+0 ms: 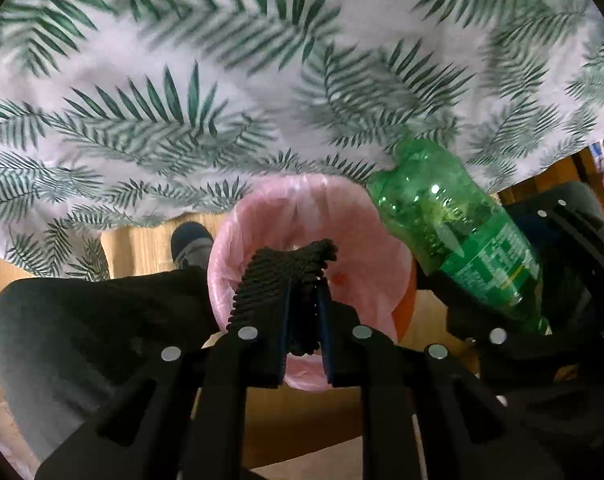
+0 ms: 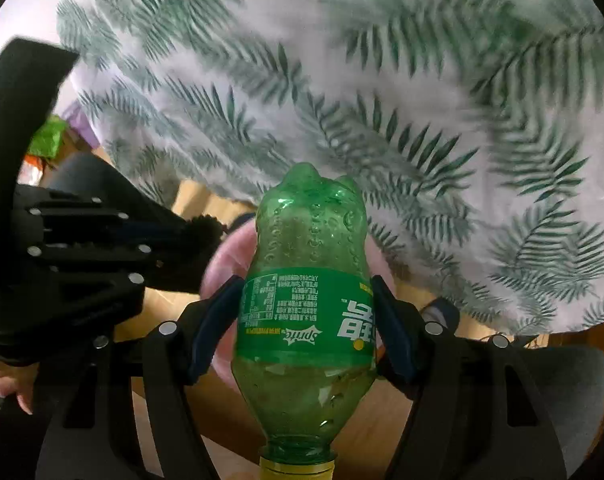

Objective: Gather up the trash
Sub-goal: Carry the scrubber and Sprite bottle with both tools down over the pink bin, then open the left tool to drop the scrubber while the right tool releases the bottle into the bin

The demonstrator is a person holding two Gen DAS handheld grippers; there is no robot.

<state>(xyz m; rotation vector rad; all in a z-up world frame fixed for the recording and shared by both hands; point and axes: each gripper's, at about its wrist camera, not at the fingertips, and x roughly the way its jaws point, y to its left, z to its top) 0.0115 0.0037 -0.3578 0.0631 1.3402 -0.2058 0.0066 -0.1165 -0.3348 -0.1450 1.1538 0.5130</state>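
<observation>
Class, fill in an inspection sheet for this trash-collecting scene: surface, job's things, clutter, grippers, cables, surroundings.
Surface: wooden floor; leaf-print cloth hangs behind.
Job's things: green Sprite bottle, base forward, cap toward camera; black knobbly item; bin with pink liner.
Clutter: green wrapper at far left.
Grippers: right gripper shut on the bottle's label; left gripper shut on the black item, over the bin.
Cables: nothing seen.
Surroundings: person's shoe, trouser leg.

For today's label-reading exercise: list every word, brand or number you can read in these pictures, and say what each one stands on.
"Sprite": on the label of the green bottle held in the right tongs, seen upside down.
Large white Chinese characters beside it: shown upside down, not clearly readable.
Small print on the label: too small to read.
Left wrist view of the label: too blurred.
</observation>
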